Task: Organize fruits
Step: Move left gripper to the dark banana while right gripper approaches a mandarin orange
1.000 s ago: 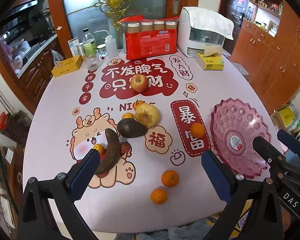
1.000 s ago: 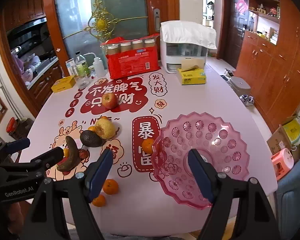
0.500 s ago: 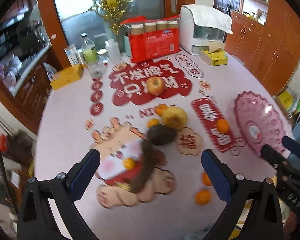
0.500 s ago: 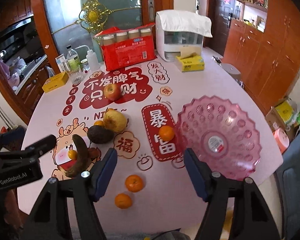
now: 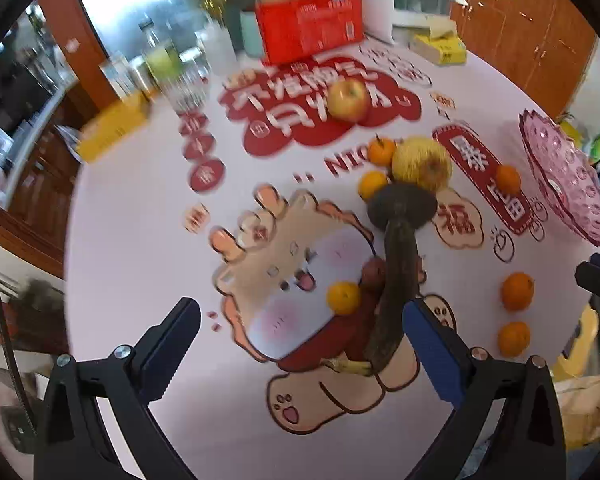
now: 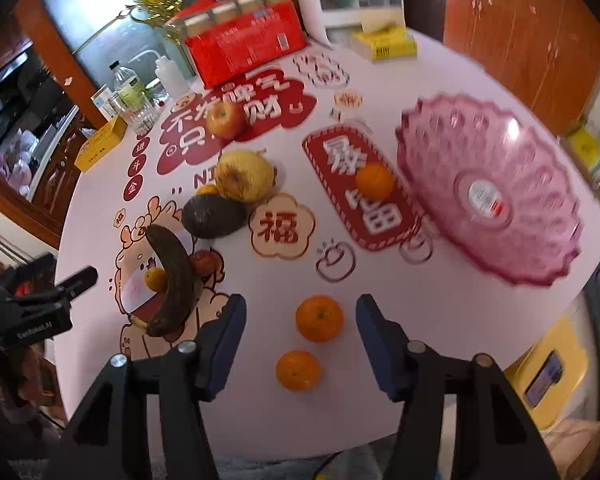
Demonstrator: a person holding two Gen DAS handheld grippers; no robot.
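My right gripper (image 6: 300, 340) hangs with jaws wide around an orange (image 6: 319, 318) on the bench (image 6: 440, 300), not touching it. My left gripper (image 5: 300, 332), jaws wide too, holds nothing beside the blackened banana (image 5: 394, 292). The pink bowl (image 6: 488, 196) sits right of the fruit.

On the tablecloth (image 6: 380, 280), white characters sit on a red cloud (image 6: 236, 128), partly behind an apple; they look like 不发脾气只发财, though blur softens them. A red banner (image 6: 360, 188) reads 暴富, a flower badge (image 6: 281, 227) reads 福, and "NI" (image 5: 342, 162) shows beside the fruit. The other gripper's body (image 6: 34, 326) carries "GenRobot.AI".
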